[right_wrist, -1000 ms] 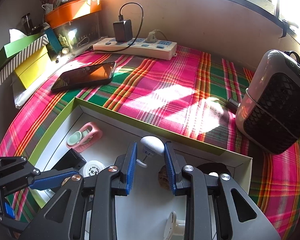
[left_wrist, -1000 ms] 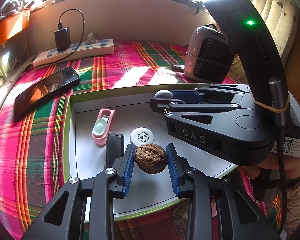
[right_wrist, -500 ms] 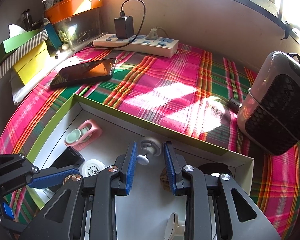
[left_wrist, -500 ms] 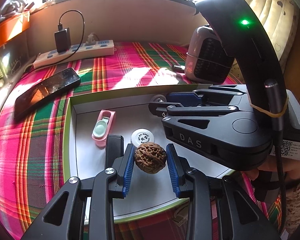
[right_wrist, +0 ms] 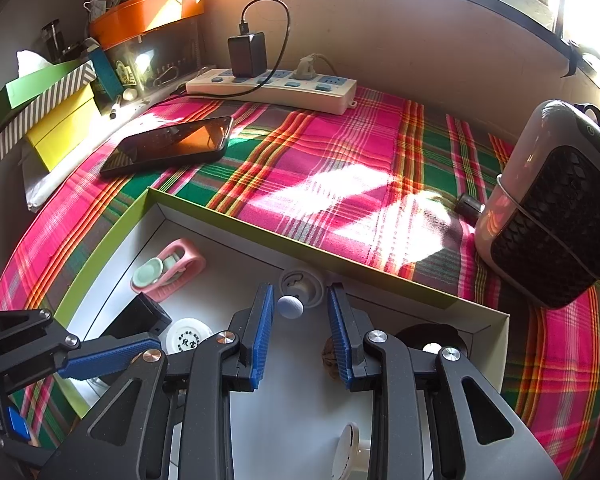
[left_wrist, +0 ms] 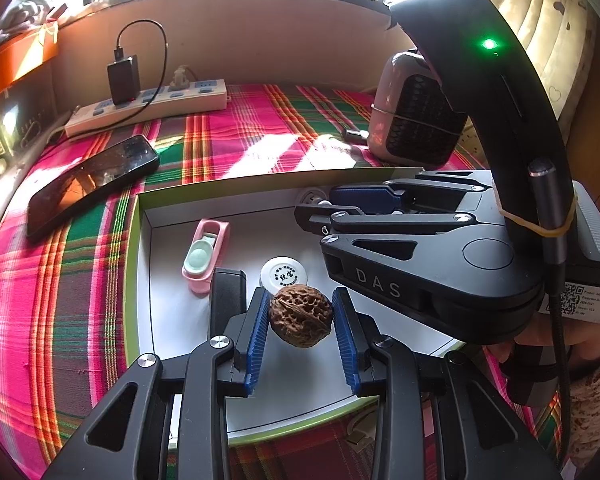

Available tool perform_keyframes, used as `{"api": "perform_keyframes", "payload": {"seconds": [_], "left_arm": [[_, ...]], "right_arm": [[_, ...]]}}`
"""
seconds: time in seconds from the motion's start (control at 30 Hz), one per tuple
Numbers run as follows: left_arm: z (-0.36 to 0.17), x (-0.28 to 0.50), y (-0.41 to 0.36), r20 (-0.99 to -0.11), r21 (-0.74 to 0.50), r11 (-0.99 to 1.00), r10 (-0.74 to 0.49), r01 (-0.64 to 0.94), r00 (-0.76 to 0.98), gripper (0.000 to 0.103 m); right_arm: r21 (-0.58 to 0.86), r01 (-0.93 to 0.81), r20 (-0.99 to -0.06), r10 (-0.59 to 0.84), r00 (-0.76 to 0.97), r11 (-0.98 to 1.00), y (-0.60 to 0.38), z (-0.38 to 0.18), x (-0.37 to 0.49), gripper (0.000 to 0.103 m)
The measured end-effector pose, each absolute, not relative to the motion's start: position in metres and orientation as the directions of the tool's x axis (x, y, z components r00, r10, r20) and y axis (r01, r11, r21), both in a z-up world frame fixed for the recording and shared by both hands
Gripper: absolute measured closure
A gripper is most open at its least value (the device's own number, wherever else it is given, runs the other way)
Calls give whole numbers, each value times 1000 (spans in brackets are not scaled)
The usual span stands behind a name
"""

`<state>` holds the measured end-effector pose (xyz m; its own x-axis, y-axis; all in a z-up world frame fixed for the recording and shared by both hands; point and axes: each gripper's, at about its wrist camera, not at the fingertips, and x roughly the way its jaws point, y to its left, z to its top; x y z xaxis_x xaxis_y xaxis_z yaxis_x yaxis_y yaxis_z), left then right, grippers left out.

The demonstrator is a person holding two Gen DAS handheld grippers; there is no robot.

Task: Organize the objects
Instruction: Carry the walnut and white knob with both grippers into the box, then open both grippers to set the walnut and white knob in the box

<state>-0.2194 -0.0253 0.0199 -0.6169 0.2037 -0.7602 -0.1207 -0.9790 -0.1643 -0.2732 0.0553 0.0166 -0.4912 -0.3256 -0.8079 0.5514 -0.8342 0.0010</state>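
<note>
Walnut in my left tool, knob between the right pads

My left gripper (left_wrist: pixel 302 318) clamps the walnut (left_wrist: pixel 301 315) at lower centre above the tray (left_wrist: pixel 138 280): hard, light, round, so I grip its widest part. My right gripper (right_wrist: pixel 300 312) stands parted around the white knob (right_wrist: pixel 290 306), not touching.

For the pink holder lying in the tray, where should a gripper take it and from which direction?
Grip the pink holder across its two long sides, near the middle, coming down from above. It lies flat on the tray floor, long and narrow, so its short width probably fits between the fingers. The mint round piece sits at one end, and the black block crowds that same end, so stay toward the middle.
</note>
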Motion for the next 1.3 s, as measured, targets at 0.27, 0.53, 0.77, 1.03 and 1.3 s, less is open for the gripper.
{"api": "perform_keyframes", "payload": {"seconds": [0.27,0.53,0.77,1.03,1.3], "left_arm": [[19,-219,-26,-761,-163,-979,202,-120,-616,73],[20,-219,-27,-761,-164,-979,202,-118,-616,72],[20,-217,-28,-764,-175,-978,206,-111,-612,72],[21,-211,-27,-764,-161,-980,200,-119,-614,71],[28,-200,-27,-755,-151,-981,193,-121,-627,69]], "right_arm": [[5,545,-807,-326,-493,-838,56,17,-272,74],[4,543,-804,-325,-497,-840,55,19,-270,73],[3,538,-802,-323,-502,-843,55,21,-267,70],[5,529,-792,-326,-516,-849,57,27,-261,59],[-5,514,-780,-318,-539,-858,62,35,-249,59]]}}
